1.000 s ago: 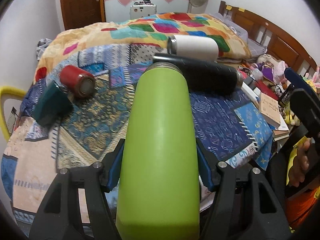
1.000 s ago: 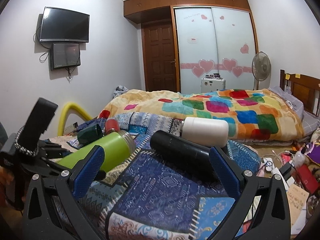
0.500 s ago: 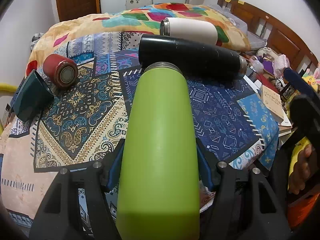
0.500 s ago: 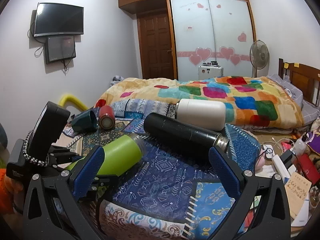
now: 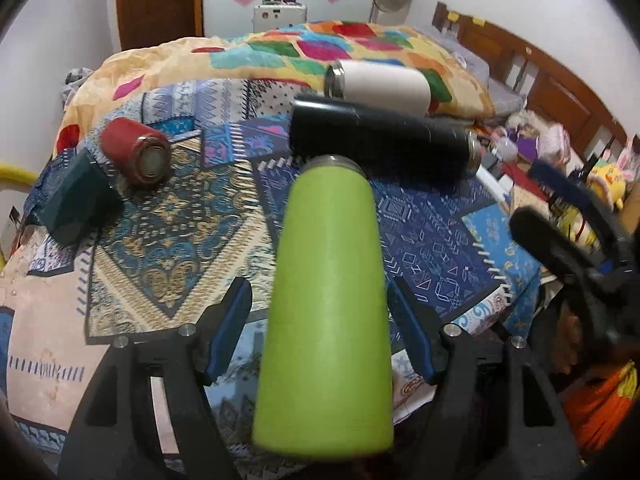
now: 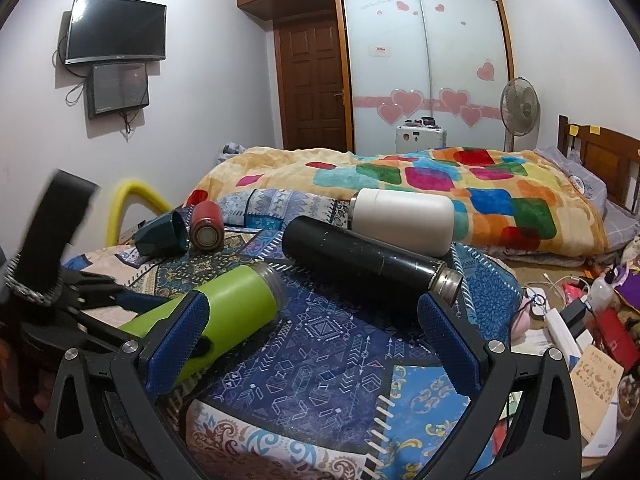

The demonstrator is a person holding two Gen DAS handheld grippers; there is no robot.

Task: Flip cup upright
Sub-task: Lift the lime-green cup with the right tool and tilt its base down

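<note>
My left gripper (image 5: 320,316) straddles the green cup (image 5: 326,300), pads apart from it, cup tilted, not upright; right gripper (image 6: 312,340) gapes empty beside it

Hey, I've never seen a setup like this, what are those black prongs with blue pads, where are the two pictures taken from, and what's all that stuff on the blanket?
Those prongs are handheld two-finger grippers, one in each of a person's hands, each with a fisheye camera looking along its fingers. The left-camera view shows the left gripper around a green bottle lying tilted; whether its pads touch isn't clear. The right-camera view shows the right gripper open and empty. On the patterned blanket lie a black flask, a white cup, a red cup and a dark green cup, all on their sides.
</note>
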